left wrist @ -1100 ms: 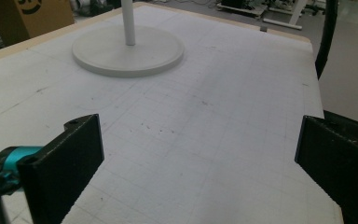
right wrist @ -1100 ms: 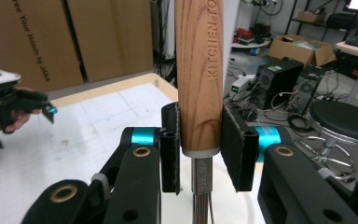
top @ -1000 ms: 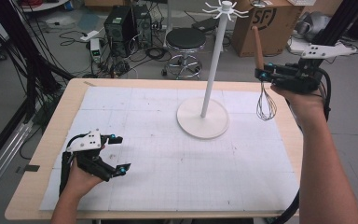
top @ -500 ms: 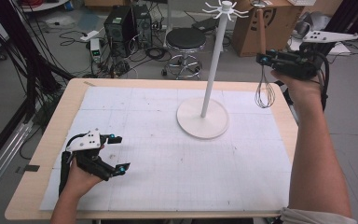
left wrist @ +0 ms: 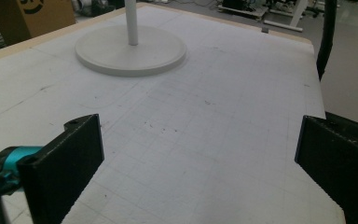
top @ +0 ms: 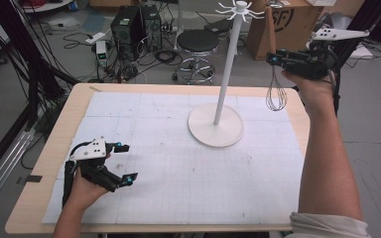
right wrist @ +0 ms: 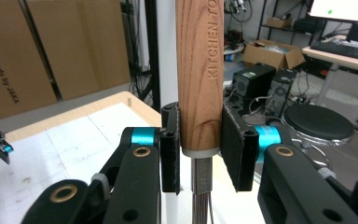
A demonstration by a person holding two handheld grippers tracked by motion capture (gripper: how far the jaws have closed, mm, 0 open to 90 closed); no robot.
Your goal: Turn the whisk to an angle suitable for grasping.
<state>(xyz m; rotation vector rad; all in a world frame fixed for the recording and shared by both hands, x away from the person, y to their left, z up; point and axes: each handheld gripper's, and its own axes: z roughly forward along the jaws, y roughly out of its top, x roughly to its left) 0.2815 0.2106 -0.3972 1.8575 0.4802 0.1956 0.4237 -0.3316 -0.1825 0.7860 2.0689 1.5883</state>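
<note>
the right claw [top: 274,58] is clenched on the wooden handle of a wire whisk [top: 276,94], held upright in the air beside the tall white hook stand [top: 225,79]; the left claw [top: 124,162] rests released on the desk [top: 44,163]. to hang it well, i'd raise the handle's top to a hook; keep the whisk vertical; approach slowly.

Even, soft indoor light – faint shadows, no glare; near jaws slightly blurred.

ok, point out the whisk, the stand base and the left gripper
whisk [top: 276,94], high view, on the wire loops.
stand base [top: 216,131], high view, on the round white foot.
left gripper [top: 124,162], high view, midway between its fingertips.
</note>
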